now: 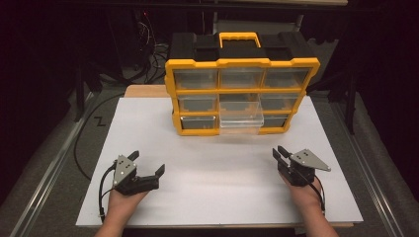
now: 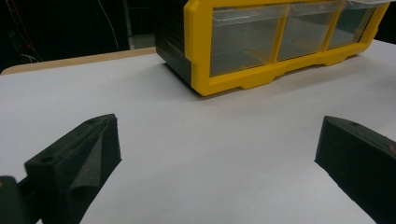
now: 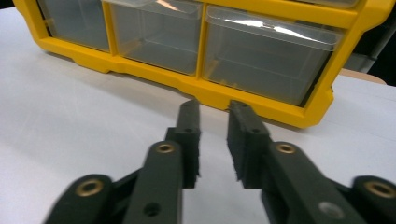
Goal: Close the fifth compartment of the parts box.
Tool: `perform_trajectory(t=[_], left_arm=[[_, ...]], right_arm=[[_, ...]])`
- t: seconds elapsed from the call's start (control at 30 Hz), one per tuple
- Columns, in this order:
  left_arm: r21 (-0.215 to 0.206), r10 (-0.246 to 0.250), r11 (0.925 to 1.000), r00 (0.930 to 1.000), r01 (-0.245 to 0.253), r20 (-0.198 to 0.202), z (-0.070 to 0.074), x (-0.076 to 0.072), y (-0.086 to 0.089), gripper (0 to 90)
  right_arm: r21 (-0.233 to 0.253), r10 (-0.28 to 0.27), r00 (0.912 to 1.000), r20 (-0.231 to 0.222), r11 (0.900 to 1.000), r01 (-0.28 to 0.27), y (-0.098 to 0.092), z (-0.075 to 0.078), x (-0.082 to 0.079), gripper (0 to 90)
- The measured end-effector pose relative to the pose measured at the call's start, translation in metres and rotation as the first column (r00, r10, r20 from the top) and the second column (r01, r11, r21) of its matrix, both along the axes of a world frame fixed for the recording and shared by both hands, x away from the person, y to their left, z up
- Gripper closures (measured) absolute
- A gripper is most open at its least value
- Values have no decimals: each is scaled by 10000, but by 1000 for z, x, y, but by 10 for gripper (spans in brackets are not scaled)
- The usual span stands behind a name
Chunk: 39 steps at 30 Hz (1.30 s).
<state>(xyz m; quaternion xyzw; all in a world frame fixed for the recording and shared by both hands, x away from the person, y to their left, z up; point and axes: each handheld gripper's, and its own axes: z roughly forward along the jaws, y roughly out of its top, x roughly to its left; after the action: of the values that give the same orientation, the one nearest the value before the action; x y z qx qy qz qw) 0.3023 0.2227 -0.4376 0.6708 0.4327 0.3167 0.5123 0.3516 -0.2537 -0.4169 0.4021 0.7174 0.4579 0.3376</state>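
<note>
**Both hand-held grippers empty, organizer ahead**

Your left hand-held gripper [image 1: 148, 164] rests low over the white table [image 1: 212, 187], jaws spread wide. Ahead of it and to its right stands the yellow drawer organizer [image 1: 241, 96], its clear bottom-middle drawer [image 1: 241, 121] pulled out. Your right hand-held gripper [image 1: 278, 154] holds nothing, jaws slightly parted, with the organizer ahead to its left.

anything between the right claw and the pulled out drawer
No: bare white table top separates the right claw from the pulled-out clear drawer of the yellow organiser, in the high view.
</note>
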Motion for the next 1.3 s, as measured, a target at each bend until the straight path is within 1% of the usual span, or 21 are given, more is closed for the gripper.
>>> perform_trajectory(t=[0.03, 0.2, 0.33, 0.5, 0.6, 0.77, 1.07, 1.13, 1.23, 1.27, 1.3], left_arm=[[-2, -9, 10000, 10000, 9, -21, 0, 0, 0, 8], [-54, 28, 10000, 10000, -28, -12, 0, 0, 1, 8], [-70, 22, 10000, 10000, -22, -1, 0, -1, 1, 8], [-116, 11, 9999, 10000, -11, 0, 1, 0, 1, 8], [-120, 27, 9999, 10000, -28, -23, 0, 0, 2, 9], [-75, -6, 10000, 10000, 6, -3, 0, 0, 1, 9], [-73, 34, 10000, 10000, -34, -9, 0, -1, 1, 9], [0, 67, 10000, 10000, -67, -41, -1, 0, 0, 7], [-61, 67, 10000, 10000, -67, -48, -1, 1, 0, 7], [-18, 170, 9999, 9999, -170, 1, -1, 1, -1, 7], [-18, 170, 9999, 9999, -170, 1, -1, 1, -1, 5]], right_arm=[[-22, 91, 10000, 28, 10000, -91, 0, 0, 0, 831], [-68, 161, 9998, 94, 9998, -161, 1, 1, -2, 900], [-134, 238, 9994, 242, 9996, -235, 2, 3, -3, 900], [-175, 352, 9992, 206, 9992, -348, 3, 4, -3, 900], [-188, 327, 9992, 210, 9993, -323, 3, 4, -3, 900], [-125, 374, 9990, 262, 9992, -371, 3, 5, -4, 900], [-51, 439, 9988, 195, 9990, -438, 3, 4, -3, 900], [-6, 424, 9989, 209, 9991, -424, 3, 4, -3, 900], [8, 456, 9987, 239, 9990, -456, 4, 5, -4, 900], [49, 466, 9986, 256, 9989, -467, 4, 5, -4, 900], [84, 496, 9984, 265, 9987, -499, 4, 5, -4, 900]])
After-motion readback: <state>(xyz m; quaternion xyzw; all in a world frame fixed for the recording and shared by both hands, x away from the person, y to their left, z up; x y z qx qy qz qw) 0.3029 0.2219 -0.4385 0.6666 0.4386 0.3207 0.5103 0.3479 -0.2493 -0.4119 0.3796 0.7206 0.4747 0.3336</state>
